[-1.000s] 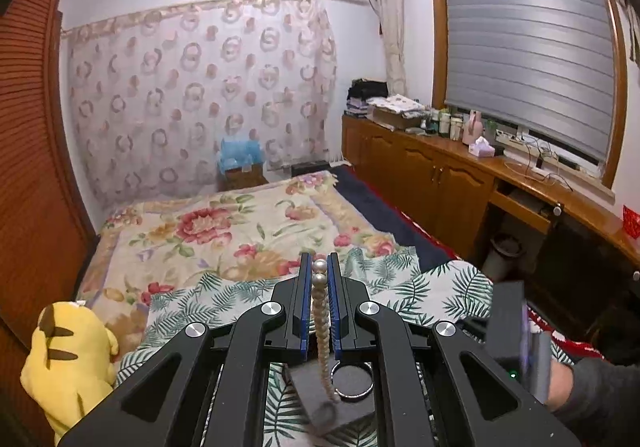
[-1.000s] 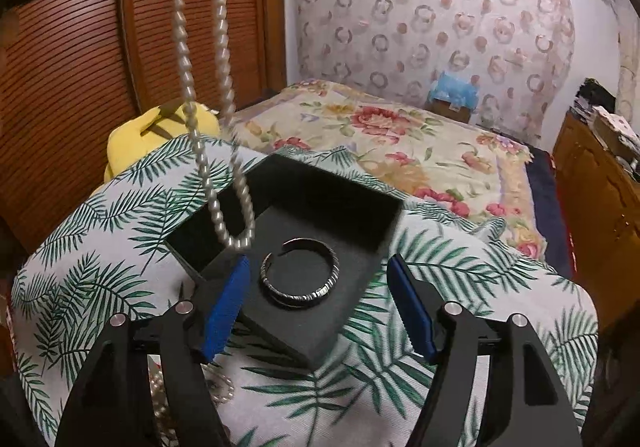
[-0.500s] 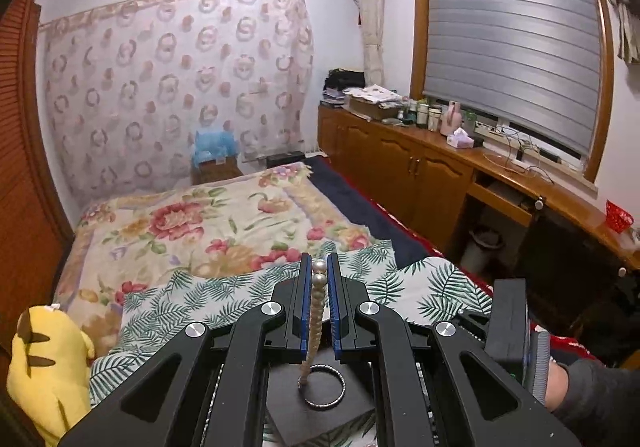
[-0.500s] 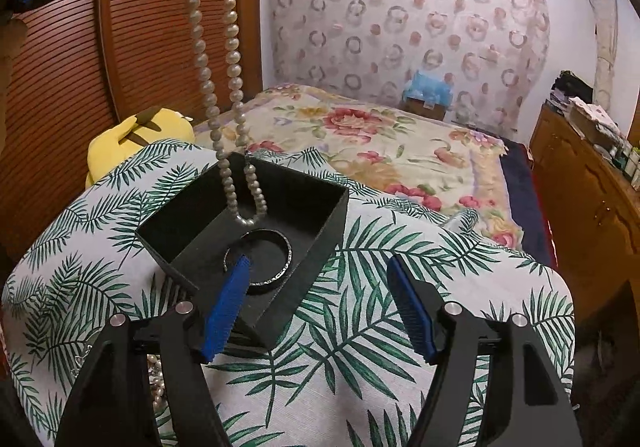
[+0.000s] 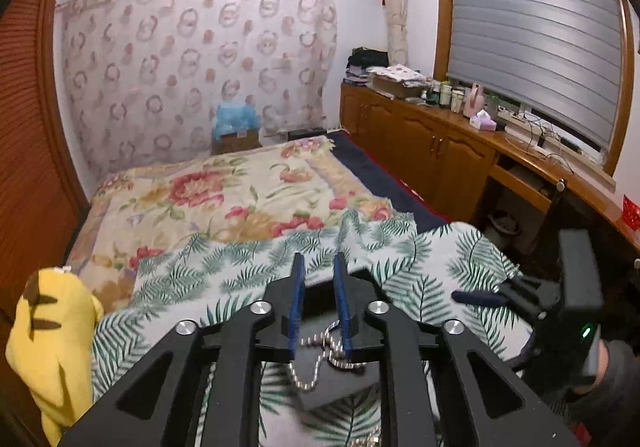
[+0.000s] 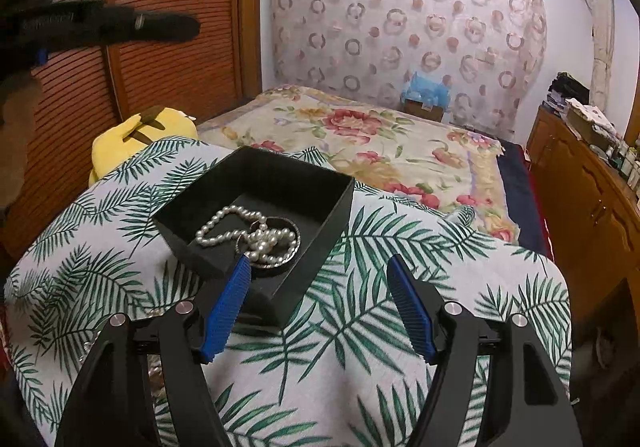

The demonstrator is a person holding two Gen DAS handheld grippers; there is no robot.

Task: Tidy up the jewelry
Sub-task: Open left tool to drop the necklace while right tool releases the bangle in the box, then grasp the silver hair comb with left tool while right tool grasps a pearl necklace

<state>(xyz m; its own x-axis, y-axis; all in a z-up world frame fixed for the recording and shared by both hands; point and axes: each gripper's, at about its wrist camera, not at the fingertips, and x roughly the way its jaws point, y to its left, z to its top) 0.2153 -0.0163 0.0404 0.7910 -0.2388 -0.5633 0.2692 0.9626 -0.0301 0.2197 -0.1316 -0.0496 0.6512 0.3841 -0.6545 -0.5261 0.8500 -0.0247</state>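
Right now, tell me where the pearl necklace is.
In the right wrist view the pearl necklace lies piled in the black box, over the bangle, on the leaf-print cloth just ahead of the right gripper.

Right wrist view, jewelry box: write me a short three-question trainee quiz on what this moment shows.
1. True or false: the white pearl necklace lies inside the open black square box.
2. Multiple choice: what does the necklace partly cover in the box? A) a dark metal bangle B) a gold watch C) a red brooch
3. Fill in: the right gripper hovers with its blue-padded jaws ____ and nothing between them.

Note: the left gripper has its jaws opening, with no pearls between them.

Key: 1 true; the necklace is piled on the box floor. 2 A, the dark metal bangle. 3 open.
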